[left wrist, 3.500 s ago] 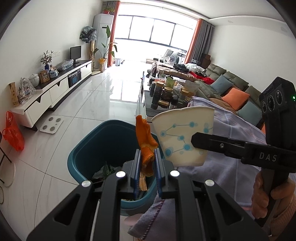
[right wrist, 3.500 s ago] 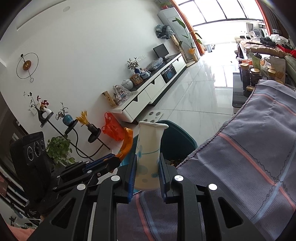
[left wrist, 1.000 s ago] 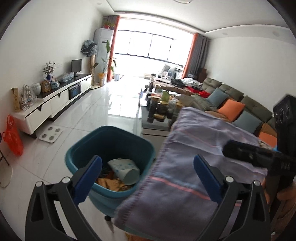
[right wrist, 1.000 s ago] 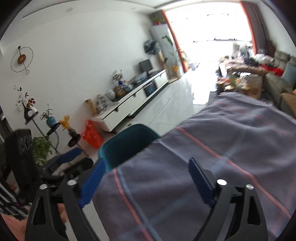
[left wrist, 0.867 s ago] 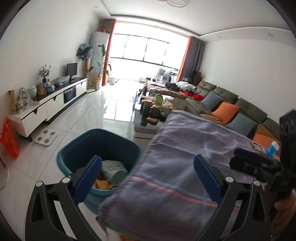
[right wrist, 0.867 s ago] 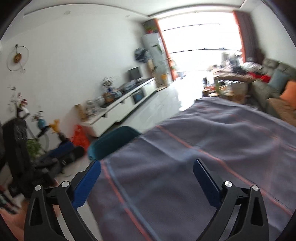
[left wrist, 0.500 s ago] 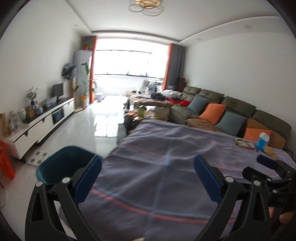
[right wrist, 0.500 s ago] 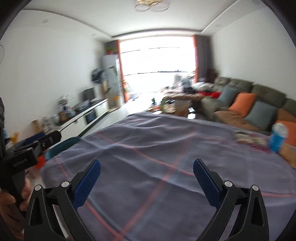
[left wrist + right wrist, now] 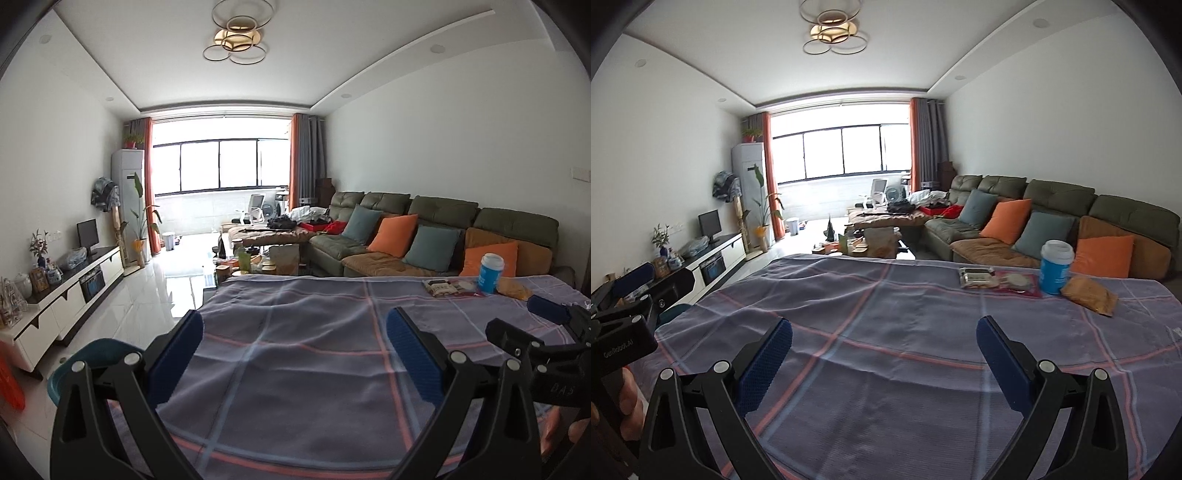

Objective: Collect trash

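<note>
My left gripper [image 9: 294, 332] is open and holds nothing, hovering over the purple plaid tablecloth [image 9: 295, 369]. My right gripper [image 9: 884, 332] is open too, low over the same cloth [image 9: 905, 387]. At the table's far right lie a blue cup with a white lid [image 9: 1055, 267], a flat snack wrapper [image 9: 977, 277], a red packet [image 9: 1015, 282] and a crumpled brown bag [image 9: 1087, 295]. The cup [image 9: 491, 273] and the wrapper [image 9: 441, 287] also show in the left wrist view. The teal bin [image 9: 92, 350] stands on the floor off the table's left edge, its inside hidden.
A green sofa [image 9: 1052, 206] with orange and grey cushions runs behind the table on the right. A cluttered coffee table [image 9: 258, 258] stands beyond the far edge. A white TV cabinet [image 9: 66, 295] lines the left wall. A hand [image 9: 628, 402] grips the left tool.
Both grippers went from shut on an orange peel and a paper cup over the bin to open. Both items lay in the bin. Both views then swung right, over the table.
</note>
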### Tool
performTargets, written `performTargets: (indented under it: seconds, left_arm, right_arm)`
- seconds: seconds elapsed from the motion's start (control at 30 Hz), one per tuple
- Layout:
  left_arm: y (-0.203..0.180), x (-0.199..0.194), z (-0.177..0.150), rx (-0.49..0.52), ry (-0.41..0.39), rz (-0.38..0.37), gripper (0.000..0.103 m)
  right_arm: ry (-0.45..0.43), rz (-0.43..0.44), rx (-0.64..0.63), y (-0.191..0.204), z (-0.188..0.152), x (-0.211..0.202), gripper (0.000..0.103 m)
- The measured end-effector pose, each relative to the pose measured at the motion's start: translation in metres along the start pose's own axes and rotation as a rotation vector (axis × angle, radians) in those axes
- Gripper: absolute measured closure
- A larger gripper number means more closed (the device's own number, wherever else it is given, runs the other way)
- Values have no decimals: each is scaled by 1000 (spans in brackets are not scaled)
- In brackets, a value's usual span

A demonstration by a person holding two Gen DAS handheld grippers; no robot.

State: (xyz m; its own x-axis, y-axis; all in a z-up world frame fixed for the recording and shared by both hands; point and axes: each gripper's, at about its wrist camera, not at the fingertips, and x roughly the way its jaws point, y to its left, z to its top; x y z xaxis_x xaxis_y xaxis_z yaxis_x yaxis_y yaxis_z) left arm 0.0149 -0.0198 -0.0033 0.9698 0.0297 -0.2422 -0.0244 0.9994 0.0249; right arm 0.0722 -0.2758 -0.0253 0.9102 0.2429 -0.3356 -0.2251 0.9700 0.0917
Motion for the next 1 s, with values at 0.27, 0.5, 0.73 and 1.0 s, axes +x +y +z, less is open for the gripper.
performTargets:
  seconds: [0.27,0.5,0.73,1.0]
  left_arm:
    - [-14,-3,-2,17,-34,-12,3]
    - [-16,-4,-3,17,-35,-15,3]
    - [-17,-2,-4,12,-36,-17,3]
    - [-18,-1,-5,12,-39,-18,3]
  right_arm:
    - [-22,-28,8,-8,1,-9,4]
    - [-30,-39,12,-10,1,-12,4]
    - [-37,-45,10,-12,1,-14,4]
    - [-46,-46,11,-12,4,-21,4]
